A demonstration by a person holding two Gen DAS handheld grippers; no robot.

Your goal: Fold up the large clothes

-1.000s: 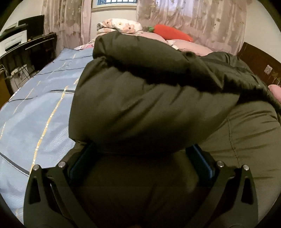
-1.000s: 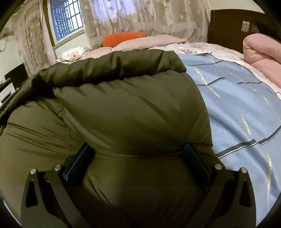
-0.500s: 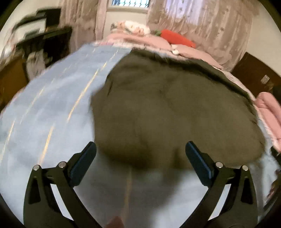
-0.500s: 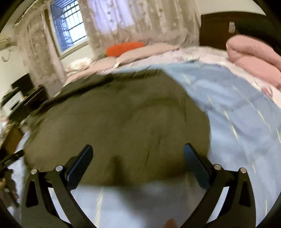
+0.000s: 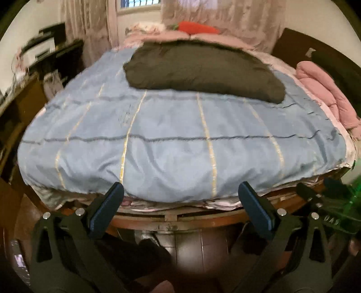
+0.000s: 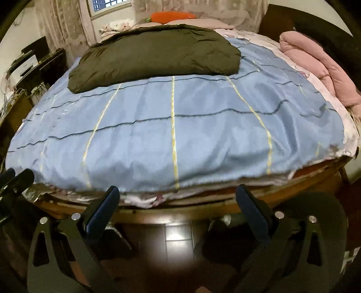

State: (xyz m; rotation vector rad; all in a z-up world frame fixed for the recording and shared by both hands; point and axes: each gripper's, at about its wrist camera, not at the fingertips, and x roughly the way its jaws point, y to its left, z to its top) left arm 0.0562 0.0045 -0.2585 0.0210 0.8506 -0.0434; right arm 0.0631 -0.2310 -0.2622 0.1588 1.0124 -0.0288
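Observation:
A dark olive padded jacket lies folded into a thick bundle on the far half of the bed; it also shows in the right wrist view. My left gripper is open and empty, held off the near edge of the bed, far from the jacket. My right gripper is open and empty too, also back beyond the bed's near edge. The right gripper's body shows at the right edge of the left wrist view.
A blue bedspread with yellow and dark stripes covers the bed. A pink quilt lies on the right side. Pillows and an orange plush sit at the far end. A dark desk stands left. Tiled floor is below.
Both grippers have let go of the jacket and pulled back from the bed to beyond its near edge. The jacket now rests on the far half of the bed.

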